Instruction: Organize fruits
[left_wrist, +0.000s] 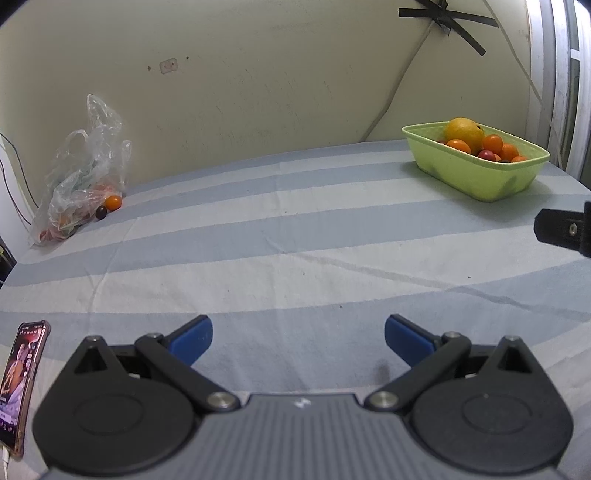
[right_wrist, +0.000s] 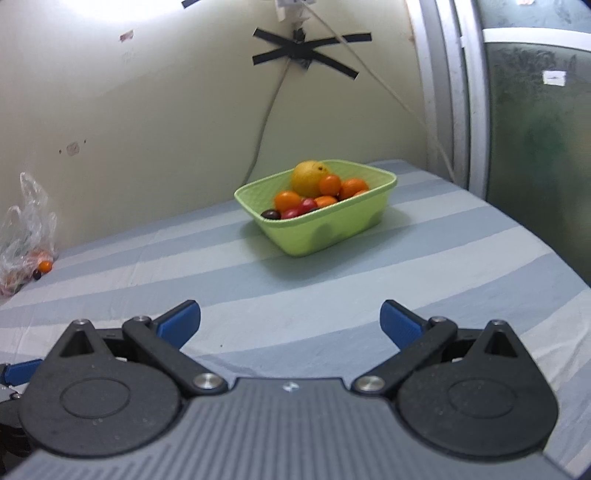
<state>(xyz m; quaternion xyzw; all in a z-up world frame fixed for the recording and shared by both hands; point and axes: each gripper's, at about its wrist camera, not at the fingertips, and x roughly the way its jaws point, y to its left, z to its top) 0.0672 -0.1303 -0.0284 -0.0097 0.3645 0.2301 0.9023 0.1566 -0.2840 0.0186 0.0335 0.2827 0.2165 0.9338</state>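
Note:
A light green basket (left_wrist: 476, 177) (right_wrist: 325, 232) stands at the far right of the striped sheet, holding a large yellow fruit (left_wrist: 463, 132) (right_wrist: 309, 178), several small oranges and some red and dark fruits. At the far left a clear plastic bag (left_wrist: 79, 177) (right_wrist: 26, 240) lies against the wall, with one small orange (left_wrist: 112, 202) (right_wrist: 45, 265) and a dark fruit (left_wrist: 101, 212) (right_wrist: 36, 274) loose beside it. My left gripper (left_wrist: 298, 334) is open and empty, low over the sheet's near part. My right gripper (right_wrist: 290, 319) is open and empty, facing the basket from a distance.
A phone (left_wrist: 20, 384) with a lit screen lies at the sheet's near left edge. The striped sheet (left_wrist: 295, 240) stretches between bag and basket. Cables taped to the wall (right_wrist: 306, 48) hang behind the basket. A glass door frame (right_wrist: 476, 110) bounds the right side.

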